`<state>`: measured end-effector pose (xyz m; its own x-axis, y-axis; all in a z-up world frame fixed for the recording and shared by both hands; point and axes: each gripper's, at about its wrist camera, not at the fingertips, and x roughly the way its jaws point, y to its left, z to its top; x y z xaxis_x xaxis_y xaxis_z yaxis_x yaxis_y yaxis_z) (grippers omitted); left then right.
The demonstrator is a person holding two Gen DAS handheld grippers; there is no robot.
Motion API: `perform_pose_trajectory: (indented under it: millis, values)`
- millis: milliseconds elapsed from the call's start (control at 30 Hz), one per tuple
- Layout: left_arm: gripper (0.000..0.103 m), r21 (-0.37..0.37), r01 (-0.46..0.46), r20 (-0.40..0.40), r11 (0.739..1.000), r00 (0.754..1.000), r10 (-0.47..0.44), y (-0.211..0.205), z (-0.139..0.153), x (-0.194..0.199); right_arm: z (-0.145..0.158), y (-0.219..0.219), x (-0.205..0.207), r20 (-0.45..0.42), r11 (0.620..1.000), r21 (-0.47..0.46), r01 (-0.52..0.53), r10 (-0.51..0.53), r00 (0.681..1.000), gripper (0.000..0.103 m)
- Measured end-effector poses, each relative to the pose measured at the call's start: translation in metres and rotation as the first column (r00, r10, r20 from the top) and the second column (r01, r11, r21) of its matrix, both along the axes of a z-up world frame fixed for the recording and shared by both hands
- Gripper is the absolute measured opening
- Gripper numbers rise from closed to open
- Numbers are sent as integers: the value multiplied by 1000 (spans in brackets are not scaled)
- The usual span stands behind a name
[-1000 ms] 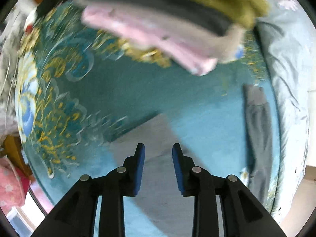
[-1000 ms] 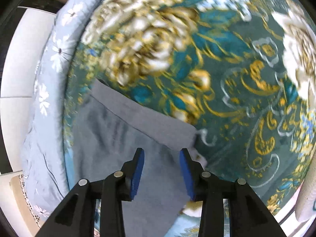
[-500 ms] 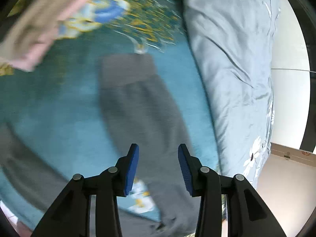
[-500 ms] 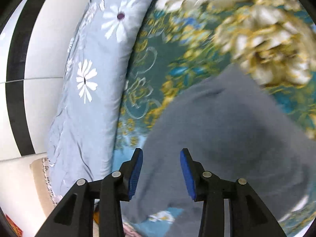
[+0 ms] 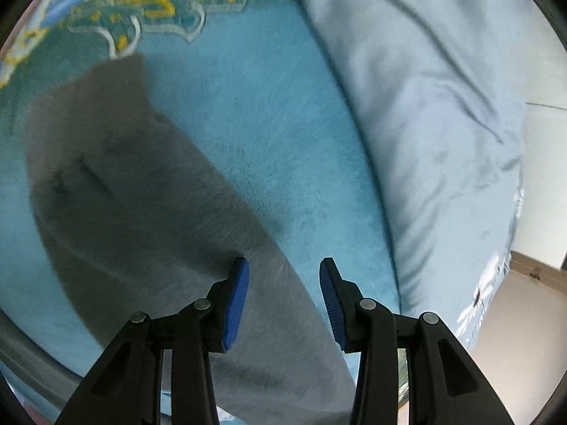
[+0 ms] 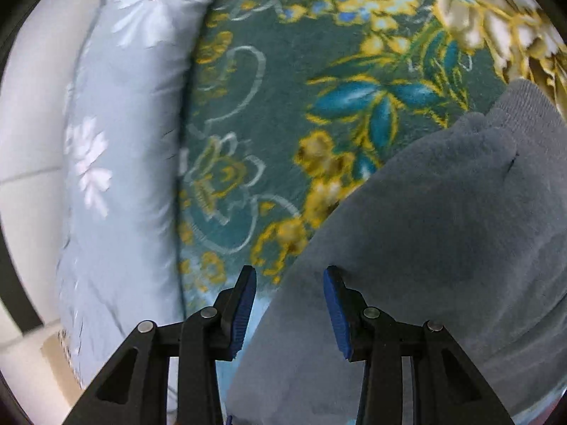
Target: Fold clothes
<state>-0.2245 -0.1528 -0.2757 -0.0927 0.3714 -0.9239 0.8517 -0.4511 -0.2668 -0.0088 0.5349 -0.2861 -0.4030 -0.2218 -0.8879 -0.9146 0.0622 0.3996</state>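
A grey garment lies flat on a teal floral blanket. In the left wrist view the grey garment (image 5: 141, 219) runs from upper left down under my left gripper (image 5: 283, 297), which is open and empty just above the garment's right edge. In the right wrist view the grey garment (image 6: 443, 233) fills the lower right, and my right gripper (image 6: 288, 304) is open and empty over its left edge.
The teal floral blanket (image 5: 269, 134) (image 6: 283, 113) carries the garment. A pale blue flowered duvet (image 5: 425, 113) (image 6: 120, 163) borders it. A cream wall and floor (image 5: 524, 347) lie beyond the duvet.
Both grippers have swung away from the clothes stack and the blanket's middle toward the duvet side and dropped closer to the grey garment's edges. Both stay open.
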Motion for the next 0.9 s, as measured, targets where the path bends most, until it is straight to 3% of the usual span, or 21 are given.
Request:
perform_pose_trajectory:
  millis: [167, 400, 533, 600, 767, 900]
  values:
    - [43, 4, -52, 120, 999, 991, 51, -2, -21, -14, -12, 8, -11, 125, 998, -41, 46, -41, 991, 43]
    - [43, -41, 89, 294, 995, 953, -73, 11, -28, -44, -17, 14, -34, 263, 997, -81, -16, 37, 964, 40]
    - [36, -63, 91, 331, 994, 941, -65, 11, -28, -44, -20, 17, -29, 297, 994, -109, -10, 42, 954, 17]
    - [23, -71, 95, 349, 993, 935, -65, 10, -28, -43, -22, 18, -23, 284, 992, -127, 4, 32, 958, 13]
    - [7, -63, 102, 311, 993, 947, -78, 5, -23, -28, -20, 18, -13, 212, 991, -134, -13, 42, 976, 8]
    - [5, -49, 84, 190, 995, 979, -73, 0, -10, -10, -13, 14, 0, 104, 993, -116, -18, 30, 994, 6]
